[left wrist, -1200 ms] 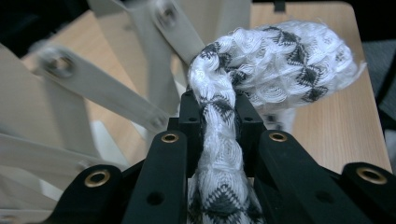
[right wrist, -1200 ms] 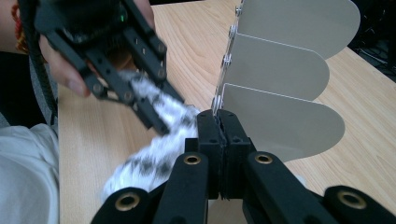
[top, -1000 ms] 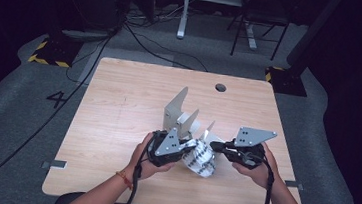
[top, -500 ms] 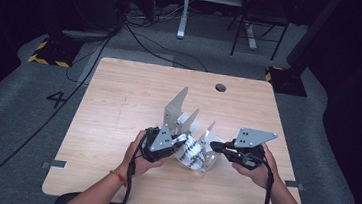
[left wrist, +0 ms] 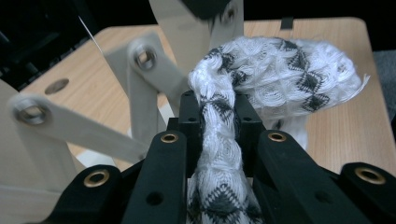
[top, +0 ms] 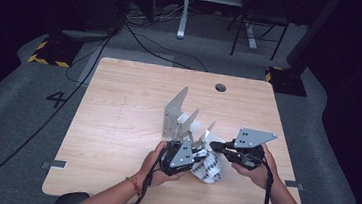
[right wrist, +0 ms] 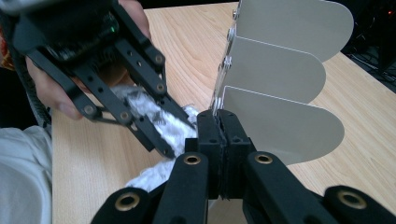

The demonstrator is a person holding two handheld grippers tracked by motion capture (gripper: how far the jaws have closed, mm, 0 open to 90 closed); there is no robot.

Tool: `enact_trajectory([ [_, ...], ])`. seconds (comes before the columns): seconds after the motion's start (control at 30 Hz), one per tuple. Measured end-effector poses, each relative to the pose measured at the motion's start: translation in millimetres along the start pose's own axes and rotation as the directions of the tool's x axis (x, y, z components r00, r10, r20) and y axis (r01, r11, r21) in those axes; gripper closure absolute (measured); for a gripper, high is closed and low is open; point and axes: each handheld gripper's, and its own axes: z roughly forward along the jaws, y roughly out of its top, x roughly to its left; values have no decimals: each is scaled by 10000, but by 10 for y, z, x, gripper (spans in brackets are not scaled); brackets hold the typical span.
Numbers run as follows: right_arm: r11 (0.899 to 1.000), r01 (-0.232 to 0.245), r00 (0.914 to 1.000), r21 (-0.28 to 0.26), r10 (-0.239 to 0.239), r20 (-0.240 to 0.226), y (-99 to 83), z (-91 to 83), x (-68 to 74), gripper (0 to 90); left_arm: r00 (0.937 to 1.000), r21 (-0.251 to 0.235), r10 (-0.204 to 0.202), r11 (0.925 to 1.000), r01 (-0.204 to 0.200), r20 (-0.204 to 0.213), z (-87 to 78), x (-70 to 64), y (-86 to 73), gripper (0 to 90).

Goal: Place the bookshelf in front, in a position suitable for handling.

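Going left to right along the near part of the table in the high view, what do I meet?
Person's left hand → left gripper → white and grey knitted sock → right gripper with its grey three-cornered plate → person's right hand.

The high view looks forward and down over the whole table from its near edge, while each gripper view sits close behind its own jaws, both sharing the knitted cloth and metal rack.
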Motion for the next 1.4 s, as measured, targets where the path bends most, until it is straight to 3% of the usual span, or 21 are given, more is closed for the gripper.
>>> enact_trajectory([
  [0.2, 10000, -26, 10000, -61, 27, 37, -6, 2, 4, 891, 9971, -467, -299, 9986, 266, -701, -181, 186, 12, 788],
  [0.33, 10000, -22, 10000, -69, 22, 49, -7, 3, 5, 891, 9922, -402, -489, 9982, 446, -1145, -251, 311, -44, 788],
  [0.47, 10000, -18, 10000, -77, 18, 44, -10, 1, 5, 890, 9853, -159, -899, 9959, 885, -1452, -270, 426, -180, 788],
  [0.53, 10000, -10, 10000, -86, 11, 42, -11, 2, 4, 890, 9825, 21, -1247, 9920, 1262, -1384, -226, 454, -259, 788],
  [0.67, 10000, -9, 10000, -94, 9, 74, -10, 4, 8, 889, 9870, 738, -1177, 9893, 1261, -1091, -84, 418, -348, 787],
  [0.77, 10000, 37, 9999, -77, -36, 104, -11, 3, 10, 889, 9928, 1242, -913, 9872, 1005, -777, 25, 329, -380, 787],
  [0.9, 10000, 23, 10000, -90, -22, 75, -19, -3, 4, 888, 9946, 1388, -990, 9850, 1026, -324, 112, 238, -378, 785],
  [0.93, 10000, 15, 10000, -88, -14, 68, -20, -5, 3, 888, 9941, 1349, -1072, 9849, 1085, -172, 129, 214, -371, 785],
  [1.03, 9999, 10, 10000, -104, -9, 68, -24, -5, 2, 888, 9967, 1270, -805, 9888, 782, 129, 166, 115, -316, 785],
  [1.17, 9999, 8, 10000, -107, -7, 90, -23, 0, 7, 888, 9982, 742, -414, 9965, 381, 432, 143, 14, -173, 785],
  [1.27, 9999, 5, 10000, -113, -5, 75, -25, 5, 5, 888, 9988, 167, -355, 9992, 350, 345, 54, 14, -71, 785],
  [1.4, 9999, -60, 10000, -104, 60, -6, -42, 40, 7, 884, 9972, -436, -744, 9963, 742, -24, -93, 131, -24, 785],
])
